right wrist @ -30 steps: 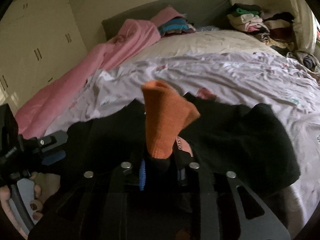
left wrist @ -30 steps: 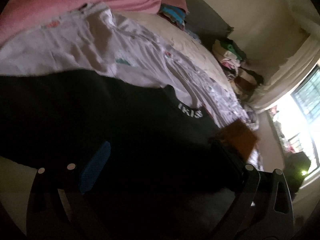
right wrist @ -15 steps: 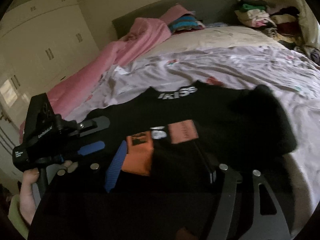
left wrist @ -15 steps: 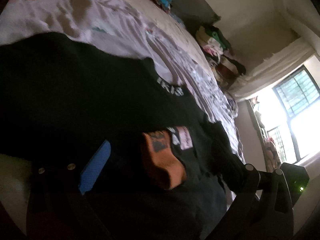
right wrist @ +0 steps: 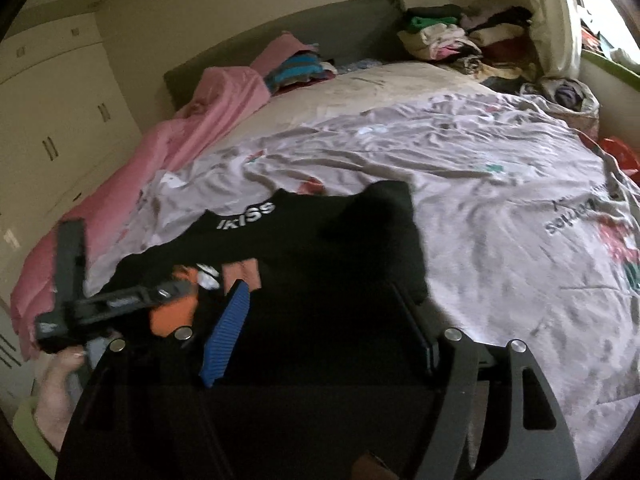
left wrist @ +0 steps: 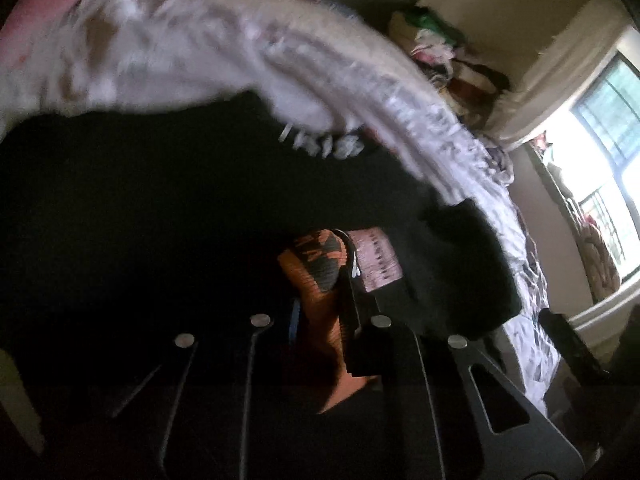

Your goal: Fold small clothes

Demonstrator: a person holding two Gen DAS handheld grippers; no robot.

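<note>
Pinching orange sock (left wrist: 316, 280), left tool (left wrist: 320, 312) pressed together; right tool (right wrist: 320, 320) opening, empty, over black garment (right wrist: 332, 240) nr bed's (right wrist: 500, 200) front edge.

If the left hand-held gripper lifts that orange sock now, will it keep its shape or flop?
The orange sock will likely flop: it is soft ribbed knit, pinched in the left hand-held gripper. Probably light. Its free end may drag across the black garment.

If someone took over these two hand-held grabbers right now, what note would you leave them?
Left gripper: shut on the orange sock, which lies on the black garment.
Right gripper: jaws opening, nothing between them, over the same garment.
Black garment lies on the bedsheet, printed collar away from you.
Done: not clear from here.
Left: fold the sock, then the garment.
</note>
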